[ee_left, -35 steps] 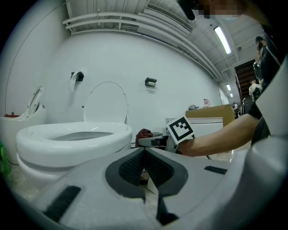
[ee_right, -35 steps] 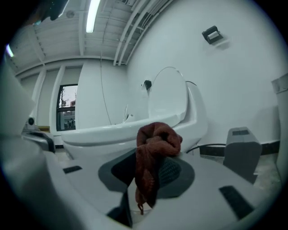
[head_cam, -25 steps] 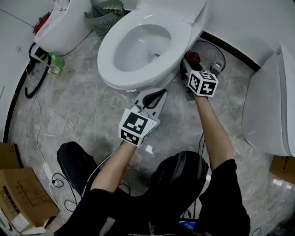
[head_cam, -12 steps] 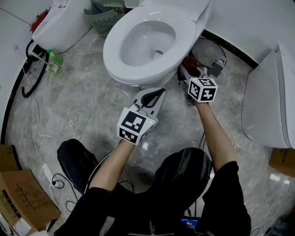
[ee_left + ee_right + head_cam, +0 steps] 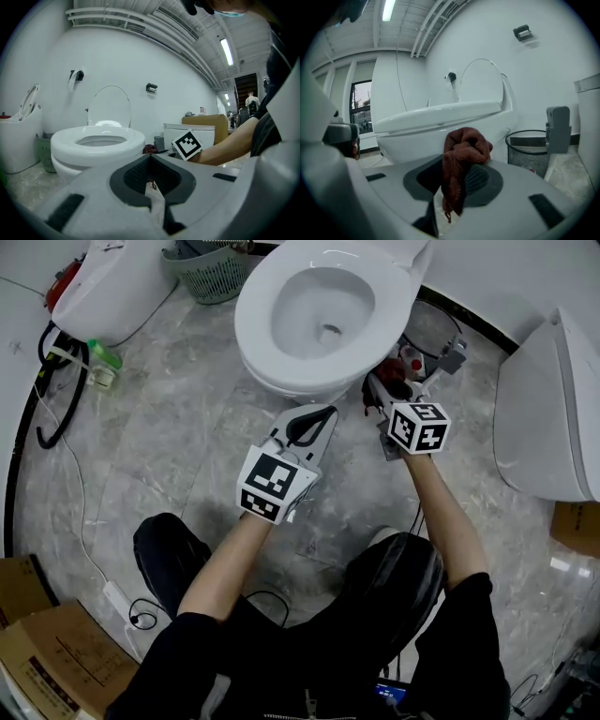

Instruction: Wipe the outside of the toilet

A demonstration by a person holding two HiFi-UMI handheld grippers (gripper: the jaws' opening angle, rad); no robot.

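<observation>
Kneeling person on grey marbled floor [image 5: 169, 427]. Right hand-held gripper [image 5: 457, 161] is clamped on a crumpled rust-red terry cloth [image 5: 464, 145], with a frayed tail hanging below the pads. The cloth sits just beside the toilet [image 5: 258, 334], low at the bowl's outer right flank; contact cannot be told. The toilet is glossy white ceramic, oval, lid raised. Left hand-held gripper [image 5: 323, 414] has its jaws pressed together with nothing between them, its tip near the bowl's front underside. A black wire-mesh bin [image 5: 431, 329] stands behind the right gripper.
</observation>
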